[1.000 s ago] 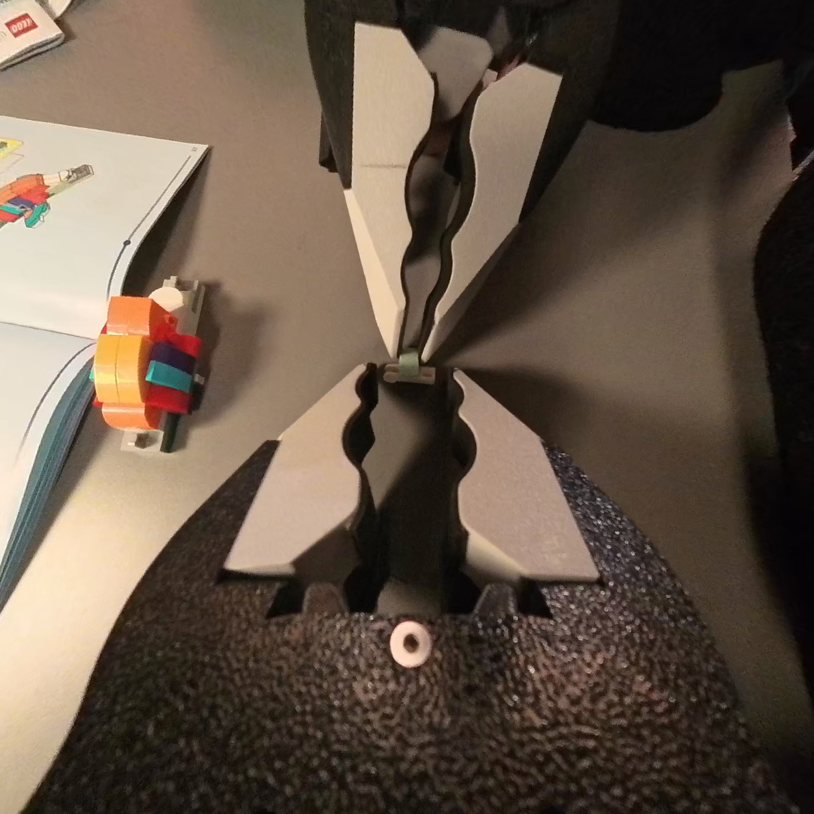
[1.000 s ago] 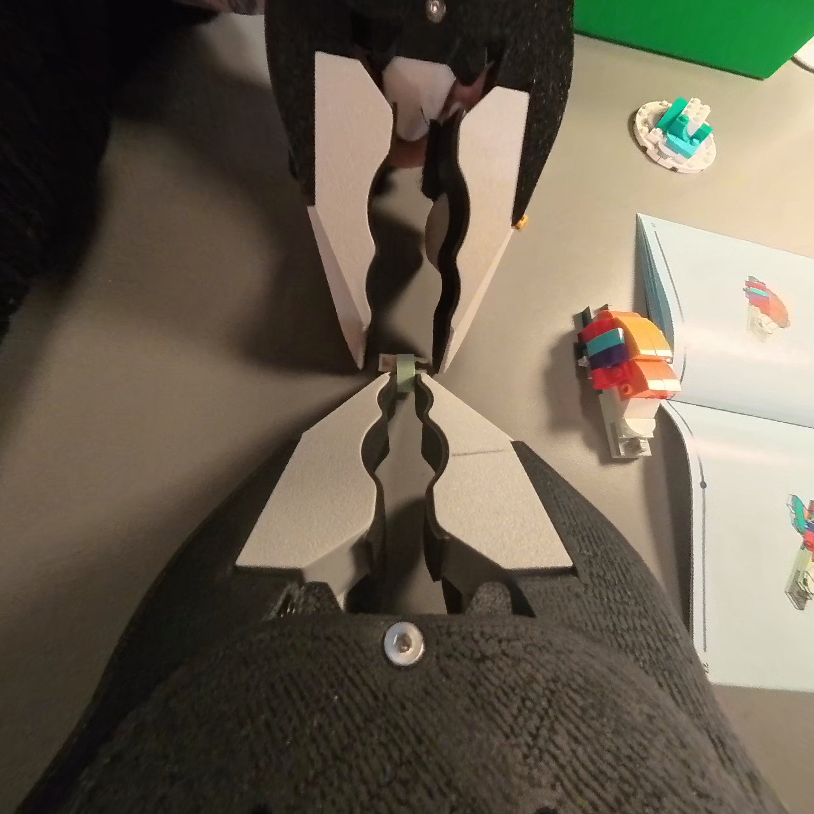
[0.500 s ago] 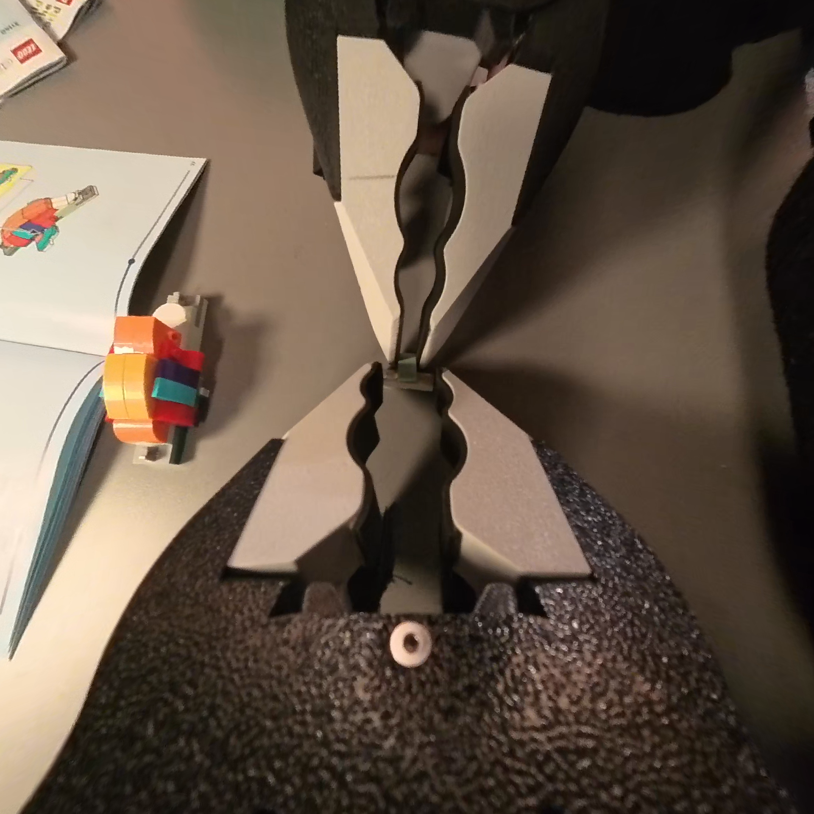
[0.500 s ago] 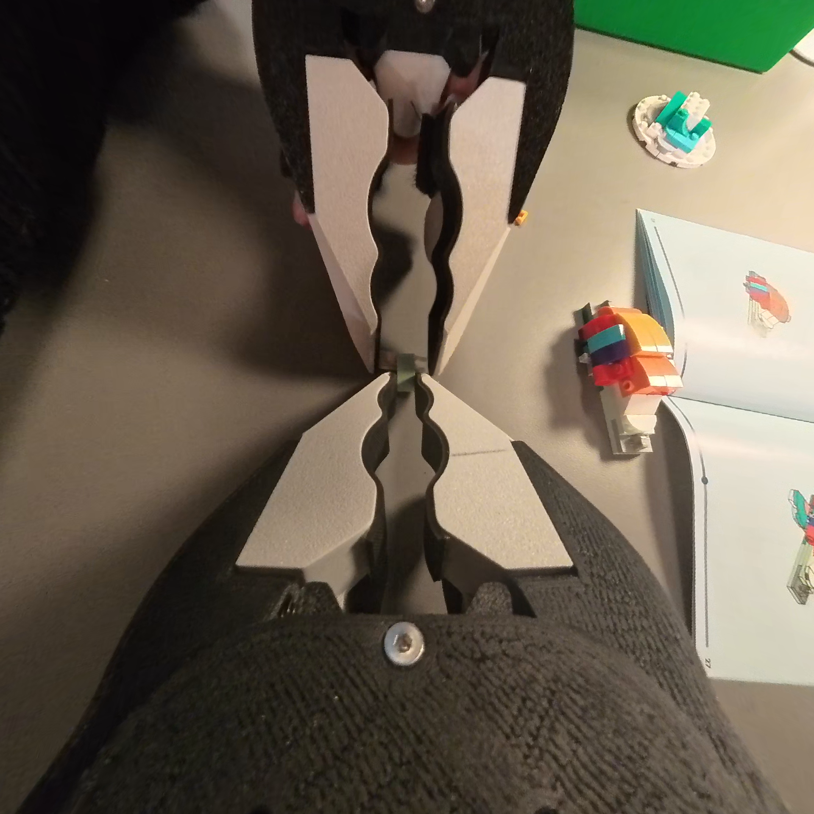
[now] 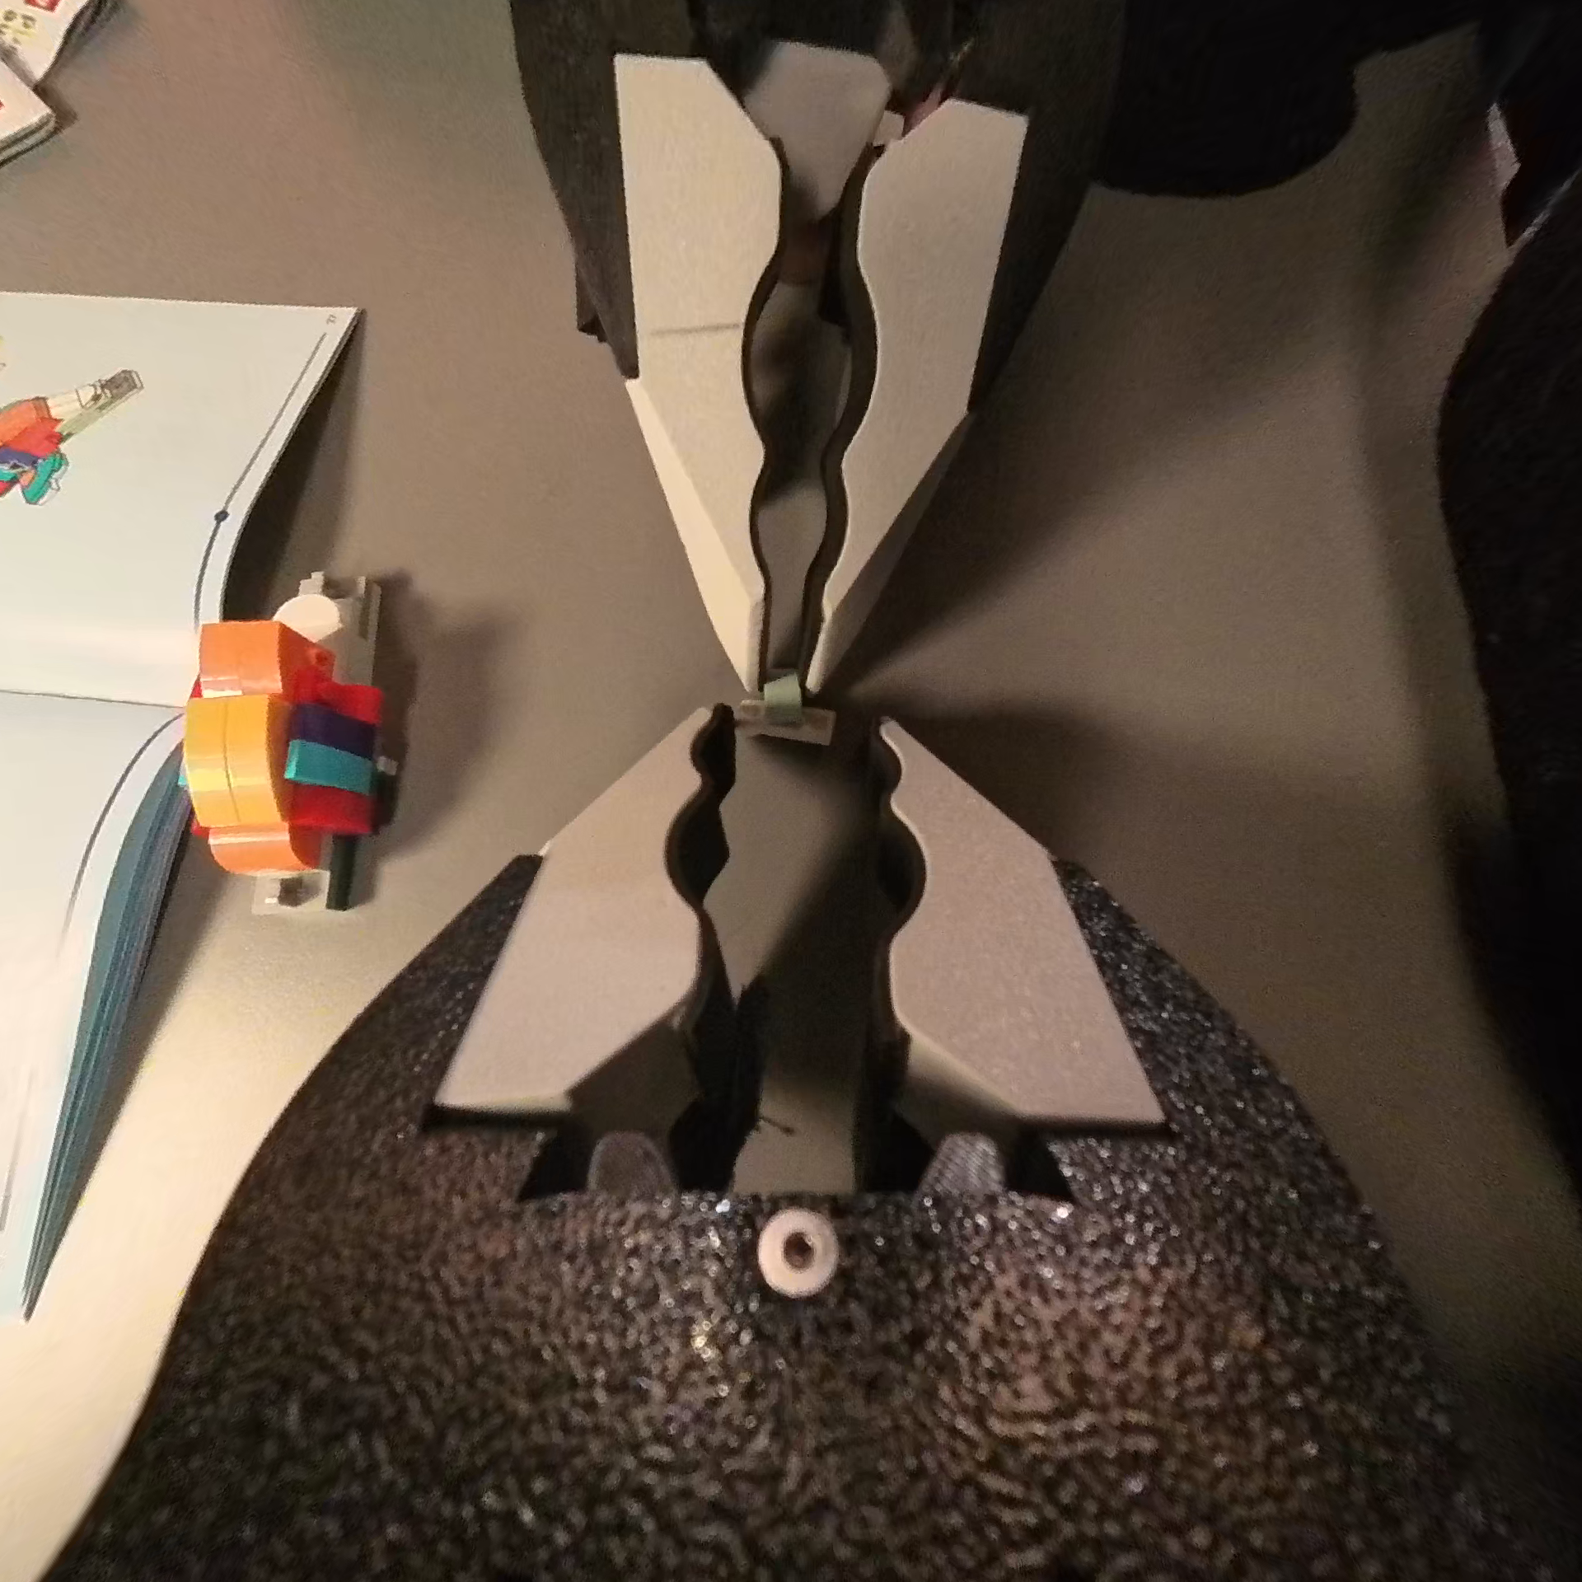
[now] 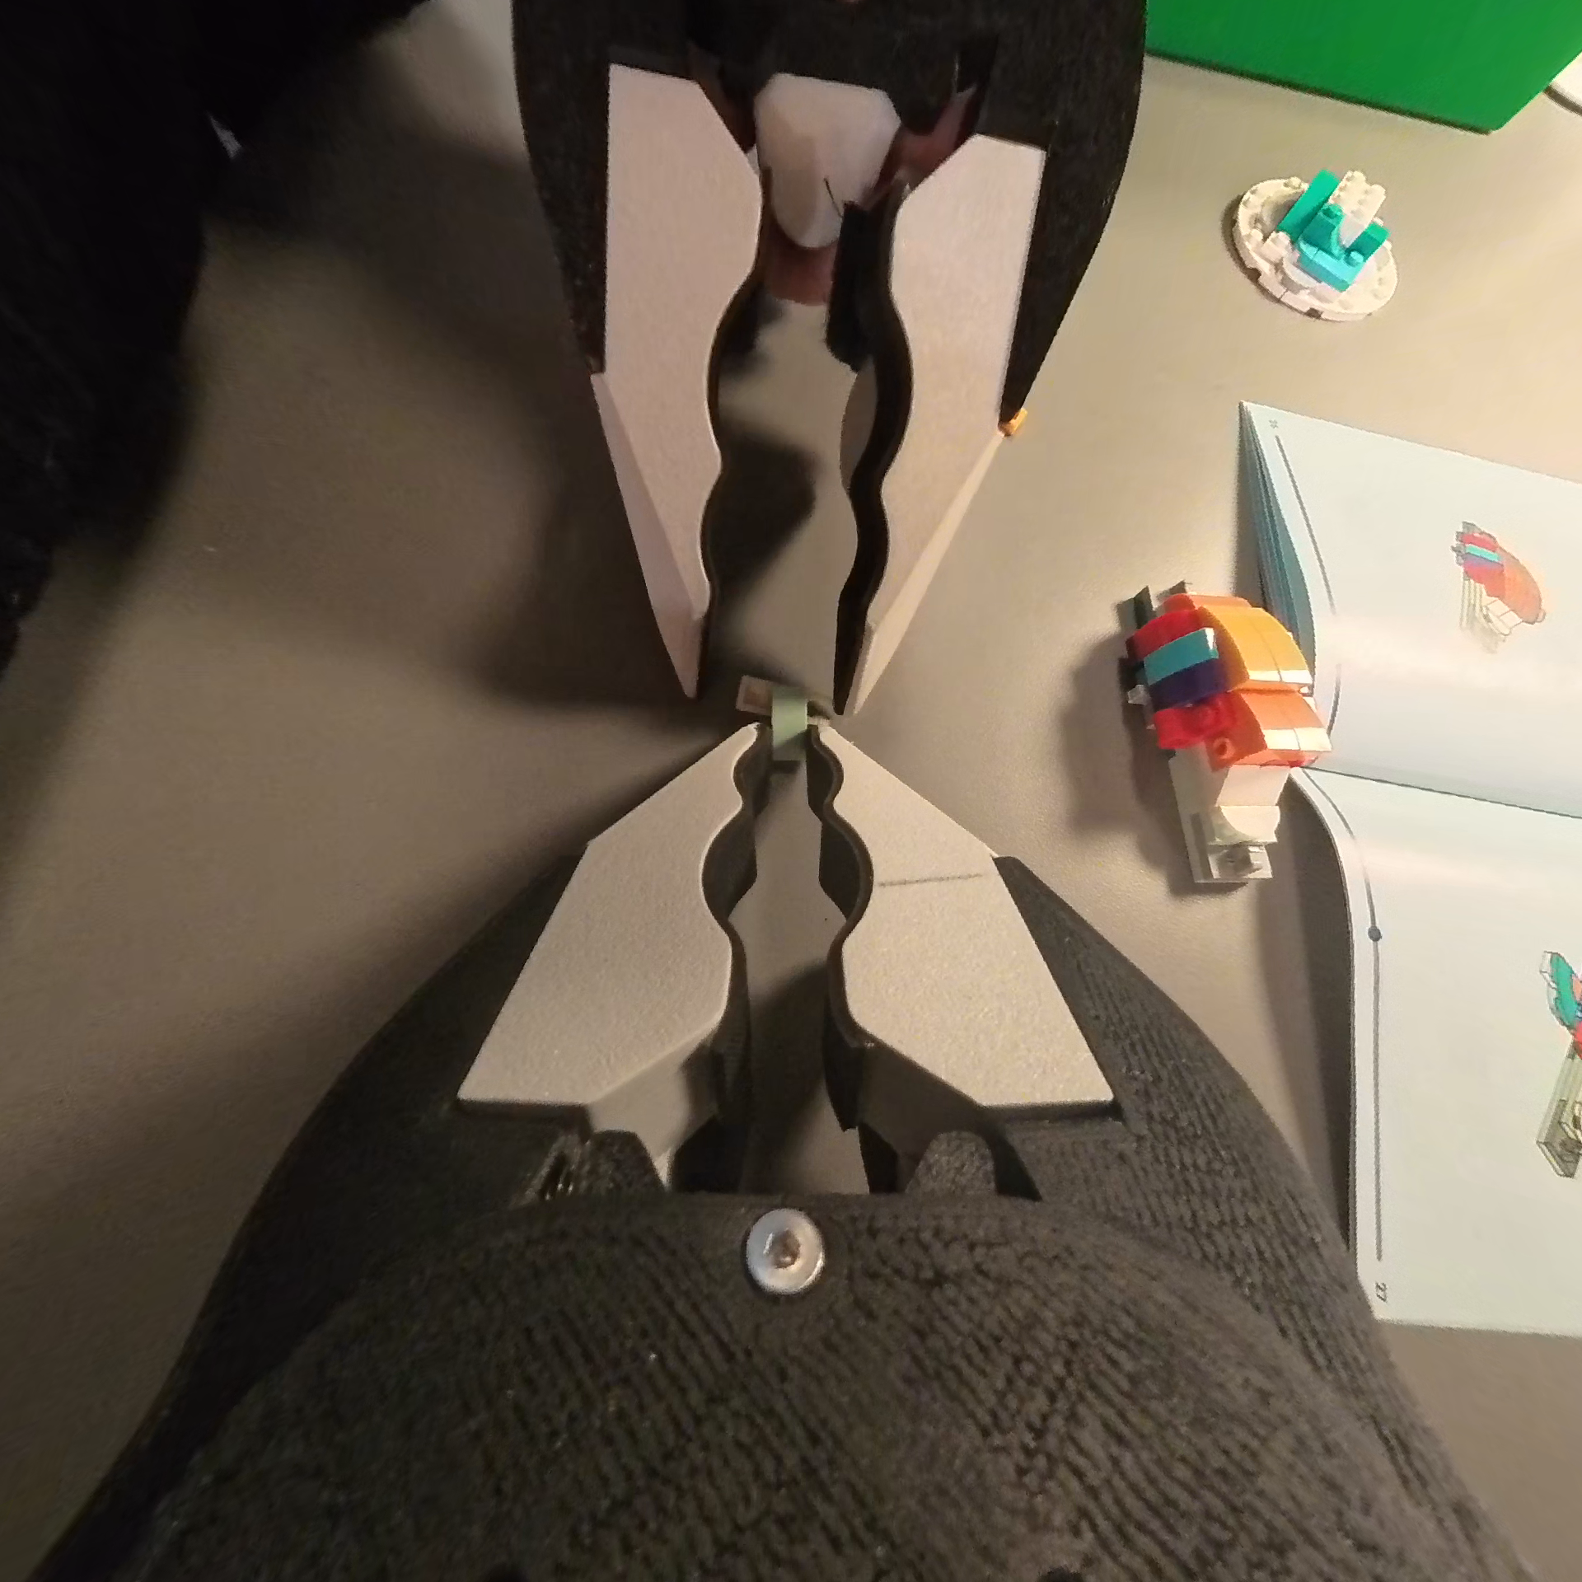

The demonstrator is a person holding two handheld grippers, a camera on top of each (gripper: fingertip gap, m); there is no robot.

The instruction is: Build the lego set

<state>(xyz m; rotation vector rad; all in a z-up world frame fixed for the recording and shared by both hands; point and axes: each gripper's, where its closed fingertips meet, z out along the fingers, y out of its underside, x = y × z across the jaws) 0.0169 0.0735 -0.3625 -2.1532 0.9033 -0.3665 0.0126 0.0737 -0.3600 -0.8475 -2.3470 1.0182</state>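
Note:
My right gripper (image 6: 786, 732) is shut on a small pale green piece (image 6: 788, 728) that carries a short grey plate (image 6: 753, 692) crosswise at its tip. In the left wrist view the right gripper (image 5: 785, 685) comes in from the top, with the green piece (image 5: 781, 689) and the plate (image 5: 805, 728). My left gripper (image 5: 800, 723) faces it tip to tip. Its jaws stand open on either side of the plate with a gap each side. It shows at the top of the right wrist view (image 6: 769, 698). A part-built orange, red, teal and white model (image 5: 282, 753) (image 6: 1216, 685) lies on the grey table.
An open instruction booklet (image 5: 103, 514) (image 6: 1455, 770) lies beside the model. A white round base with teal bricks (image 6: 1318, 248) stands farther back, near a green box (image 6: 1370, 60). A tiny orange piece (image 6: 1014, 421) lies on the table. Dark sleeves (image 5: 1524, 599) fill one side. The tips of both grippers are at nearly the same place.
The left gripper's jaws narrowed around the grey plate half a second ago and have now widened again. The right gripper still holds the green piece in the same place.

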